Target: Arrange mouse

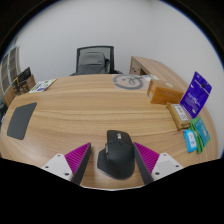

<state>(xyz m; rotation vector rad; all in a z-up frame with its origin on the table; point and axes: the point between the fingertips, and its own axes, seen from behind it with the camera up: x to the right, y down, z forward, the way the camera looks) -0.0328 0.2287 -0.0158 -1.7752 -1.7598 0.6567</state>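
At the bottom centre of the frame the gripper (113, 163) points forward over the wooden counter (80, 115), its jaws spread apart with the pink pads (76, 156) facing inward. The black mouse (115, 152) sits between them, resting on the counter; a sliver of space seems to show on each side, so the jaws look open about it rather than pressing. The mouse appears to be hard moulded plastic: light, stiff, and smooth enough on its curved back to slip, so the surest hold would likely be across its flatter flanks near the middle, low down. The gripper is held low and nearly level, aimed straight along the mouse's length; the hand holding it is not visible. To the right of the frame lie a teal packet (197, 134) and a small box (179, 114), with a purple box (197, 93) standing behind them and a cardboard box (165, 91) nearby. At the left edge lies a dark flat mat (20, 119). Farther back, upper centre, a round grey object (128, 81) rests near the counter's far edge, and a black office chair (93, 60) stands beyond.
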